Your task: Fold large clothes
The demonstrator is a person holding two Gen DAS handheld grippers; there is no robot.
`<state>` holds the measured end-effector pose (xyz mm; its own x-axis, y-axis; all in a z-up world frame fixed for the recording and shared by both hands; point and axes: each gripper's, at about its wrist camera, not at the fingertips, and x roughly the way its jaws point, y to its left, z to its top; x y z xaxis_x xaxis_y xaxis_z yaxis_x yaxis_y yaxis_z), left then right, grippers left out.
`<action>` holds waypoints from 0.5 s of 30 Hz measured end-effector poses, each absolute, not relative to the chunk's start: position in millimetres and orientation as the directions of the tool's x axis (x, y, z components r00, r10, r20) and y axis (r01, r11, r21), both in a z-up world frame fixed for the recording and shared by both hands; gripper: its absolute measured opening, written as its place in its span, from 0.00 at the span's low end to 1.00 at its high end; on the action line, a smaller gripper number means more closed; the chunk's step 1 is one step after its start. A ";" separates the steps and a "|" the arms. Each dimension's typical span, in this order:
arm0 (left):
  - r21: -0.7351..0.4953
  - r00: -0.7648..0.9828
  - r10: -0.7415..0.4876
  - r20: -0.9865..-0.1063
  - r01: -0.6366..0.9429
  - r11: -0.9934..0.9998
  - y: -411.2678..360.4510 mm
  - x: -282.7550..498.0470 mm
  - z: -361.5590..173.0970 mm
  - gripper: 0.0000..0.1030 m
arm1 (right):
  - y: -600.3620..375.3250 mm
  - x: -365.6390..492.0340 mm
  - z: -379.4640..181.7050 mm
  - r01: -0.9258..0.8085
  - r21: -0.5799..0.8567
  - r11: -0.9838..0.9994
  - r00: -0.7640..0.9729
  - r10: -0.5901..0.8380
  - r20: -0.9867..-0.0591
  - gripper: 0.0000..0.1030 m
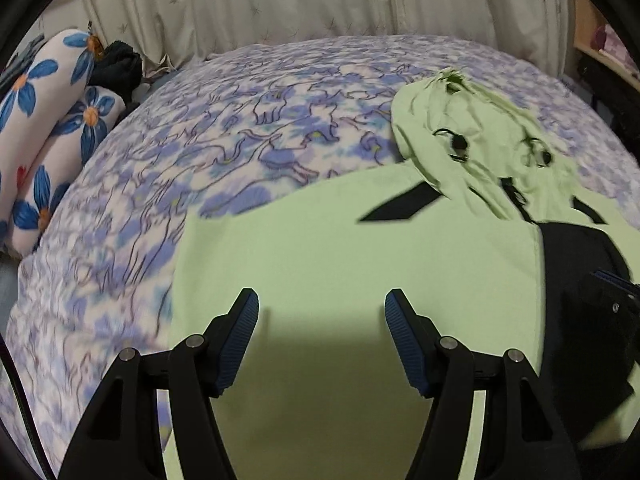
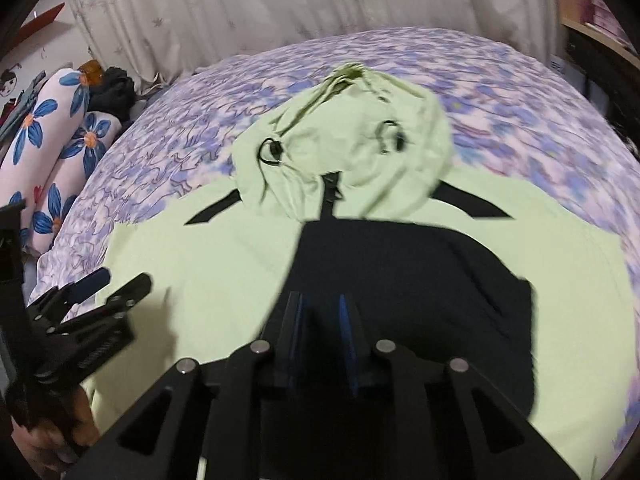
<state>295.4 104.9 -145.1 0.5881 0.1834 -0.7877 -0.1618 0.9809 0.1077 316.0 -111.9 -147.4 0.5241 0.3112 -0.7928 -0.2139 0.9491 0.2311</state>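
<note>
Hovering over hoodie [image 1: 320,256] on bed [image 1: 200,128]: L tool [image 1: 322,300] wide open, empty; R tool [image 2: 320,304] nearly closed, grip unclear.

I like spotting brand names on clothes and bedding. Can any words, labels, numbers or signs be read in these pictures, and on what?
None can be read.
Green hoodie: only plain black stripes and a black panel, no lettering.
Bedspread: a purple flower pattern, no words.
Floral pillow: blue flowers, no words.
Shelf items at the far right: too small and blurred to read.
</note>
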 end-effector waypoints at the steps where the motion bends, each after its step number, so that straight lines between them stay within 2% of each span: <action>1: 0.118 0.586 0.196 -0.786 -0.169 0.979 106.3 304.7 -149.3 0.63 | -112.0 323.8 -150.9 -0.212 0.232 0.949 0.521 0.310 -0.795 0.18; 4: 0.130 0.554 0.226 -0.801 -0.207 0.970 119.8 325.8 -165.8 0.63 | -124.9 343.7 -162.1 -0.173 0.212 0.962 0.522 0.272 -0.808 0.18; 7: 0.107 0.540 0.231 -0.810 -0.250 0.962 143.0 336.1 -177.8 0.66 | -160.7 357.5 -169.1 -0.106 0.174 0.979 0.542 0.203 -0.815 0.18; 9: 0.094 0.548 0.228 -0.805 -0.262 0.961 155.2 338.6 -178.5 0.73 | -191.9 360.2 -173.5 -0.047 0.134 0.990 0.555 0.137 -0.820 0.18; 11: 0.114 0.548 0.259 -0.795 -0.284 0.952 165.3 340.4 -178.9 0.74 | -225.7 361.4 -181.2 0.010 0.122 0.993 0.550 0.096 -0.829 0.18; 15: 0.077 0.530 0.247 -0.811 -0.322 0.943 186.1 344.9 -181.4 0.74 | -281.3 352.9 -188.0 0.072 0.222 0.972 0.550 0.147 -0.822 0.17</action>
<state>344.9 186.1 -181.4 0.5301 0.2470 -0.8111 -0.3224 0.9435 0.0766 352.9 -281.3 -188.0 0.5496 0.1472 -0.8224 0.0721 0.9723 0.2223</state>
